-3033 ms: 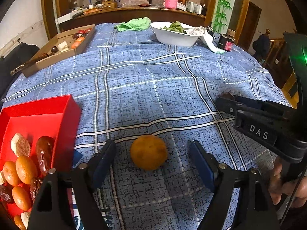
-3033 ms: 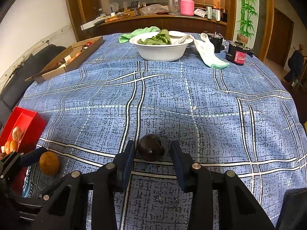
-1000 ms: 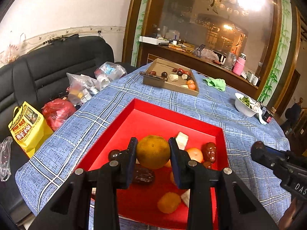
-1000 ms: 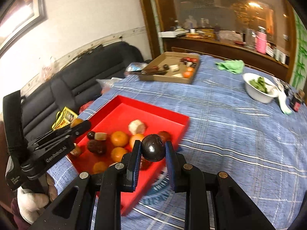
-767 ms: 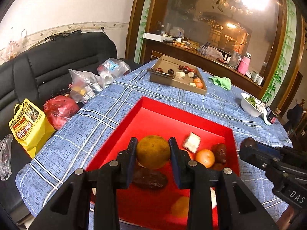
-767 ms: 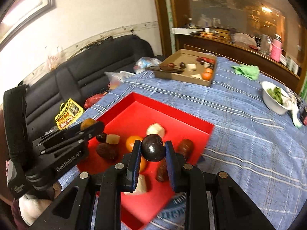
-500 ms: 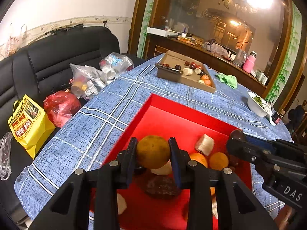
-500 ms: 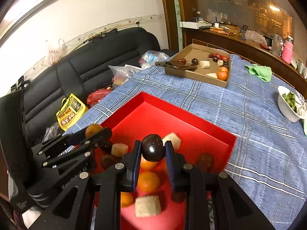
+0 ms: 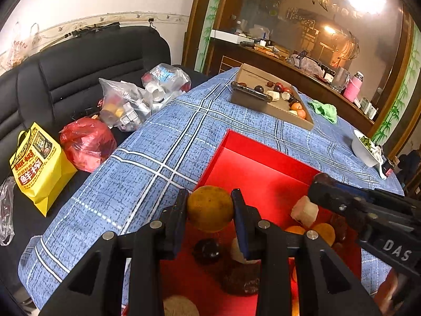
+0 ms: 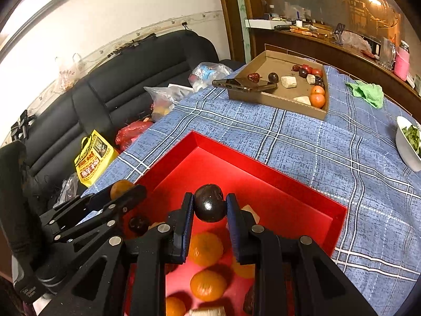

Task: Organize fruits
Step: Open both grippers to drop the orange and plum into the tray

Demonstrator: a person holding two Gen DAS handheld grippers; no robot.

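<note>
Left tongs [image 9: 209,210]: nearly closed, clamped on 1 orange [image 9: 210,208], pads pressing its 2 sides. Held in the air above the near left part of the red tray [image 9: 252,163].

Right tongs [image 10: 210,206]: nearly closed, clamped on 1 dark plum [image 10: 209,206], round and glossy. Held in the air above the tray's middle, over the fruit lying there.

Red tray, on the counter [image 9: 168,152] under a blue checked cloth: near half holds several oranges [image 10: 206,248], 1 dark round fruit [image 9: 207,250], 1 brown wrinkled fruit [image 9: 240,276] and pale cut chunks [image 9: 304,210]. Far half bare red floor.

In the left view the right tongs enter from the right edge, above the tray's right side. In the right view the left tongs show at the left, orange at their tip, above the tray's left rim.

Beyond the tray, well apart:
- Cardboard box [image 10: 273,98] with oranges, dark fruits and pale chunks; 1 phone [image 10: 243,85] lies across its near edge.
- Green cloth [image 10: 367,93], right of the box.
- White bowl [image 10: 407,150] with greens, at the counter's right edge.

Left of the counter: black sofa [image 9: 79,71] with 1 yellow bag [image 9: 36,166], 1 red bag [image 9: 88,143], clear bags [image 9: 129,104].
</note>
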